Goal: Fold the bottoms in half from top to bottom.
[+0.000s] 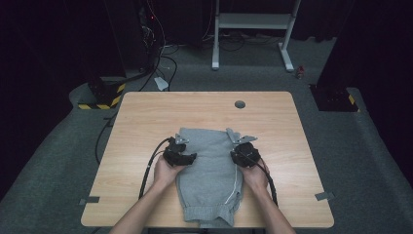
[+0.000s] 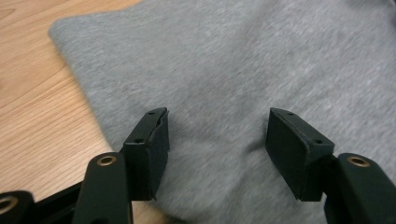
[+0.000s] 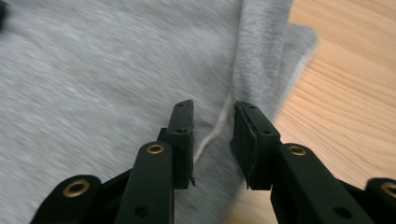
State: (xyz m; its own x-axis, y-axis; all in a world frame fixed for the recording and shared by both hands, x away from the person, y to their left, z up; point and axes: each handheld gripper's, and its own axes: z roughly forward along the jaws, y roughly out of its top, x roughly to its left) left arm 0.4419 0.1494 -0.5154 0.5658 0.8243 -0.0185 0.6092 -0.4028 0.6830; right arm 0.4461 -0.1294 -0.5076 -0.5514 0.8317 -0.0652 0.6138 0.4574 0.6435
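Observation:
A folded grey sweat garment (image 1: 209, 170) lies on the wooden table (image 1: 146, 117), its ribbed band (image 1: 210, 214) at the near edge. A white cord (image 1: 234, 187) runs down its right side. My left gripper (image 1: 185, 155) sits at the garment's left edge. In the left gripper view its jaws (image 2: 217, 135) stand wide open over flat grey fabric (image 2: 243, 60). My right gripper (image 1: 239, 153) is at the garment's right edge. Its jaws (image 3: 212, 121) stand a narrow gap apart, open, above the folded edge (image 3: 261, 51) and the cord (image 3: 208, 137).
A round cable hole (image 1: 239, 104) sits in the far part of the table. Grey tape marks (image 1: 89, 200) (image 1: 324, 196) stick at the near corners. Behind the table stand a white frame (image 1: 253, 22) and a yellow-and-black striped base (image 1: 102, 95) with cables.

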